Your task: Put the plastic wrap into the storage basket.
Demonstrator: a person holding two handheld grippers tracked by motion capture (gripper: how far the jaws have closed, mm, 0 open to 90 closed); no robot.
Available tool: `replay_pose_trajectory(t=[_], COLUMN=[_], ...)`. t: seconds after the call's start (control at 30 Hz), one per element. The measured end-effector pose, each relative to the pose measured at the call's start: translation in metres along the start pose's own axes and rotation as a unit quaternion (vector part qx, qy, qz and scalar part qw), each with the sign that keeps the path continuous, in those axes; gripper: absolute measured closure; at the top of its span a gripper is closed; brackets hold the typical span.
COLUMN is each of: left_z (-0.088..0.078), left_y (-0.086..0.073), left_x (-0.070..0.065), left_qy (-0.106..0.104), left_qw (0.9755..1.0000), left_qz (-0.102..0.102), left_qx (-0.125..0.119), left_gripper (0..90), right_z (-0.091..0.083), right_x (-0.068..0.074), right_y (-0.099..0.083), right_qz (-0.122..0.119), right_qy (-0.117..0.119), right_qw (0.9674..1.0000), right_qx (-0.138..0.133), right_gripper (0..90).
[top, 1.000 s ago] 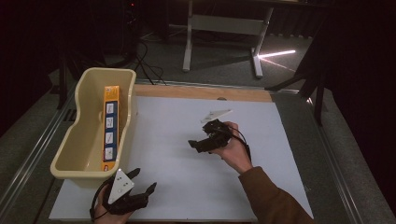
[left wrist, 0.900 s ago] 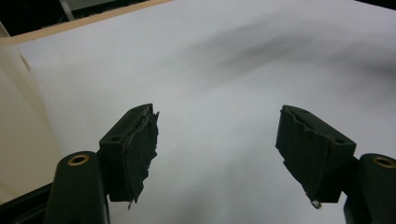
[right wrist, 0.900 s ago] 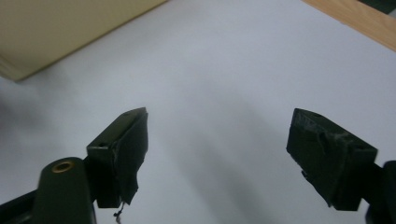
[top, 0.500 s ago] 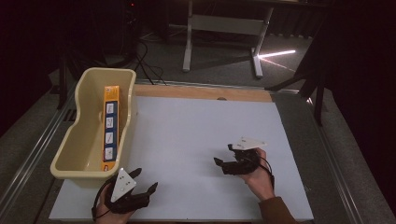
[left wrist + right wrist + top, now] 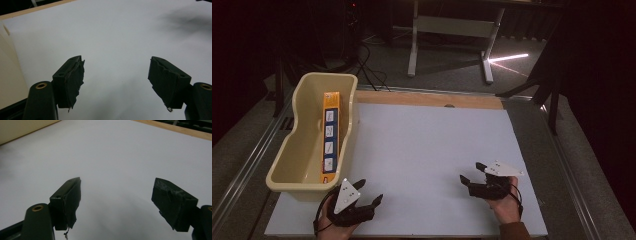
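Note:
A cream plastic tub (image 5: 292, 150) stands at the left of the white board (image 5: 427, 145). Inside it lies a long orange box (image 5: 329, 137) with white labels. My left gripper (image 5: 368, 192) rests near the board's front edge, just in front of the tub, open with nothing between its jaws. Its own view shows the gripper (image 5: 116, 75) over bare white board, with the tub wall (image 5: 8, 75) at the left. My right gripper (image 5: 472, 173) sits at the front right of the board, open and empty. In the right gripper view the gripper (image 5: 117, 197) spans bare board.
A wooden strip (image 5: 427, 99) borders the board's far edge. Metal rails (image 5: 242, 170) run along both sides of the table. Beyond the table stand a desk frame (image 5: 452, 30) and cables (image 5: 367, 60) on the dark floor.
My right gripper has drawn back from the middle of the board to its front right, staying open. The left gripper has hardly moved.

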State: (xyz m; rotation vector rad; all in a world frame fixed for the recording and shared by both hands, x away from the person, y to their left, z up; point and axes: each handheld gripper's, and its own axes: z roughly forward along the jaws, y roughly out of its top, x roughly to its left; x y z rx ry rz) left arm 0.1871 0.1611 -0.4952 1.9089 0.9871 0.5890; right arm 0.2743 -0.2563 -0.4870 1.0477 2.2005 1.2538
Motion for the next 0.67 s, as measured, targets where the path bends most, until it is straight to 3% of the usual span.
replay_pose_trajectory(t=[0.67], left_z=[-0.001], left_y=[-0.002], left_x=[0.0], left_qy=[0.01], left_qw=[0.9999], left_qz=[-0.006], left_qx=[-0.007], left_gripper=[28.0], right_z=[-0.037], right_x=[-0.011], right_y=[-0.022], right_qz=[0.012], right_qy=[-0.019], right_qw=[0.9996], right_qx=[-0.02], right_gripper=[22.2])
